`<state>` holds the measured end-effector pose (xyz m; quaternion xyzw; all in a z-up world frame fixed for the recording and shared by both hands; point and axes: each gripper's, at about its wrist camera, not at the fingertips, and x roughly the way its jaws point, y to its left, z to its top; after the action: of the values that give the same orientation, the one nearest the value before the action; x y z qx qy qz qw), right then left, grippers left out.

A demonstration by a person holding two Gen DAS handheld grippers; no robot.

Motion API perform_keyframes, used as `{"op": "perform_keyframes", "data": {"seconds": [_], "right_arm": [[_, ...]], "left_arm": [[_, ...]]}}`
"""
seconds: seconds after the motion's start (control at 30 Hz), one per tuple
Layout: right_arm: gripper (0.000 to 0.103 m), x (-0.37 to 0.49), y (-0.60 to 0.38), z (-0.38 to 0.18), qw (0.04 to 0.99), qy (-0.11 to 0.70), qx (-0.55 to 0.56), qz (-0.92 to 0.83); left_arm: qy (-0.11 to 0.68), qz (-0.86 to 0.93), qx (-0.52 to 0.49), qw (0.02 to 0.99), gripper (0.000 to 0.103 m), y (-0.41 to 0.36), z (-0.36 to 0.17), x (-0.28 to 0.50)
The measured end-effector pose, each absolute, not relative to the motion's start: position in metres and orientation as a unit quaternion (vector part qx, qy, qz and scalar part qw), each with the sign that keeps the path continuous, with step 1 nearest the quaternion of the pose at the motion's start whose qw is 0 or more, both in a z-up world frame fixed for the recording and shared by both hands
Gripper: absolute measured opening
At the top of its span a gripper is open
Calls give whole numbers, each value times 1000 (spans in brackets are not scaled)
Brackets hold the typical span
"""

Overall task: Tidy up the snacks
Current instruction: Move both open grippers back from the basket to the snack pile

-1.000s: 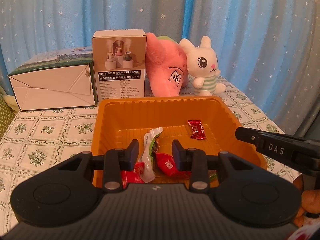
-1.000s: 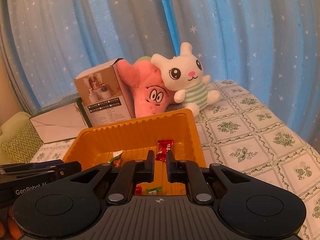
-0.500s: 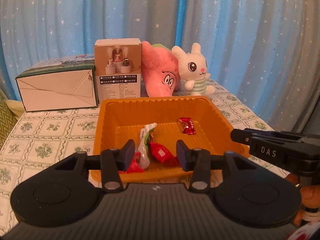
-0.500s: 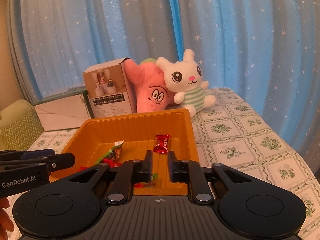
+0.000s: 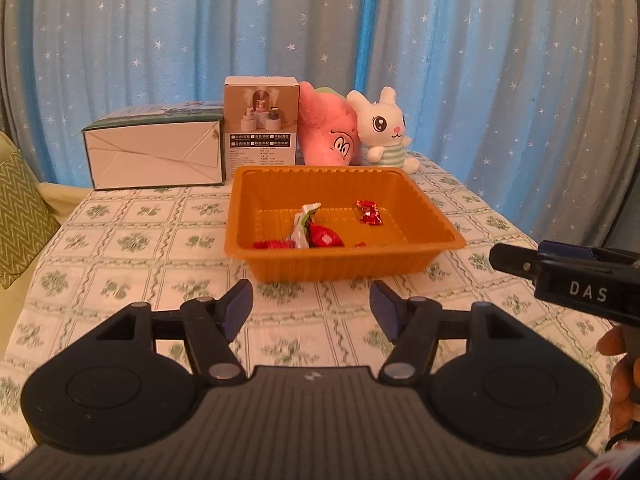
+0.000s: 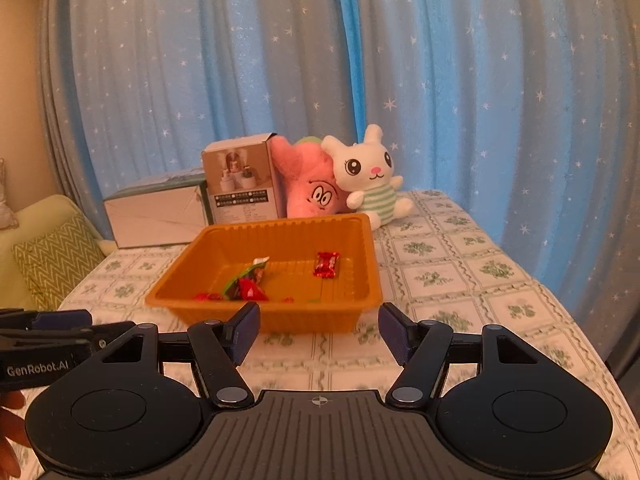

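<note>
Patterned tablecloth (image 5: 132, 240) fills the lower frame, both your left gripper (image 5: 311, 310) and right gripper (image 6: 319, 333) spread wide and empty, so reaching in again could nudge the light orange tray (image 5: 344, 266) at centre and spill its candies (image 5: 320, 234).

Home room, starry blue curtains (image 5: 160, 60), plush toys (image 6: 366, 176), patterned tablecloth (image 5: 132, 240)

Orange tray (image 5: 434, 216), red-wrapped candies (image 5: 368, 213), green-floral checked tablecloth (image 5: 132, 240), star-speckled blue curtain (image 5: 160, 40)

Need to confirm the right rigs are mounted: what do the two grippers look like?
Both are matte black with ribbed bodies, two round discs and silver pivot screws; fingers carry dark blue pads. The left gripper reads "GenRobot.AI" on its side in the right wrist view; the right gripper reads "DAS" in the left view.
</note>
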<state>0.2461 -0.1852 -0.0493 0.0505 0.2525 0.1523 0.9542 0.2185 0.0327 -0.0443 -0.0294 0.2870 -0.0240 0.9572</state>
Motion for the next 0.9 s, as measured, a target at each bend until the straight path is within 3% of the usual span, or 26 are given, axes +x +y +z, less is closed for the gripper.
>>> {"op": "perform_keyframes", "data": {"seconds": [0.5,0.9], "right_arm": [[66,141,-206,-82,942,295,46,150],[66,124,-209,-106,934,326,21,147]], "left_arm": [[300,2,-48,953,66,35,-73,106],[332,12,-35,942,66,33,-96,92]]}}
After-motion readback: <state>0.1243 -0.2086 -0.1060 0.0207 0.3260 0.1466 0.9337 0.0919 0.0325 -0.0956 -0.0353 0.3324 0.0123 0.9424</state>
